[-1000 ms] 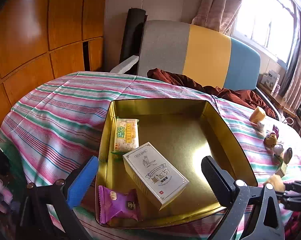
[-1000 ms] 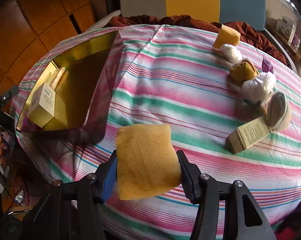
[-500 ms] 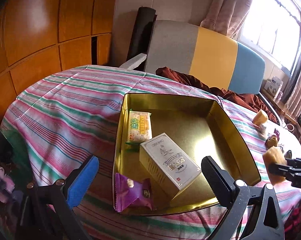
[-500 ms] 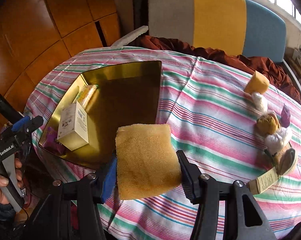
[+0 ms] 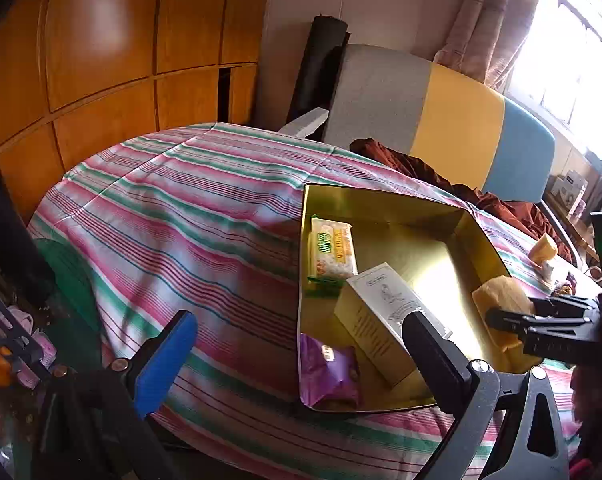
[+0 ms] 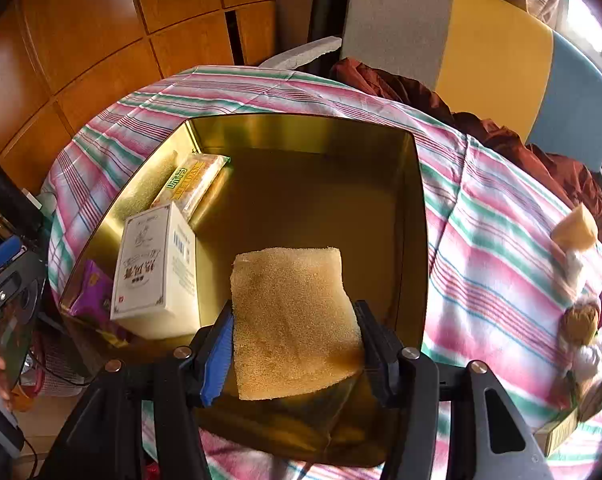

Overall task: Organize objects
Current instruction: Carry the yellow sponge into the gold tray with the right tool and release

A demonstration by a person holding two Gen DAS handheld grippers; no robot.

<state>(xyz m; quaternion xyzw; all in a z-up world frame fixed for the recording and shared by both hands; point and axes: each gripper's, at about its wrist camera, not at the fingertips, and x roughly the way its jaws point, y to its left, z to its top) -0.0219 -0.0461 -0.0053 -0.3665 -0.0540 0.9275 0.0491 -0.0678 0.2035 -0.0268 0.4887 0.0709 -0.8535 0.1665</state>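
Observation:
My right gripper is shut on a yellow sponge and holds it over the open gold tin, above its near right part. From the left wrist view the same sponge hangs at the tin's right wall. Inside the tin lie a white carton, a yellow-green snack packet and a purple packet. My left gripper stands open and holds nothing, low at the table's near left edge, beside the tin.
A striped cloth covers the round table. To the right lie another yellow sponge, a brown ball, white wrapped items and a small carton. A grey, yellow and blue sofa stands behind.
My right gripper carried the sponge leftward from over the bare cloth to above the tin. The left gripper drifted left, so the tin now sits further right in its view.

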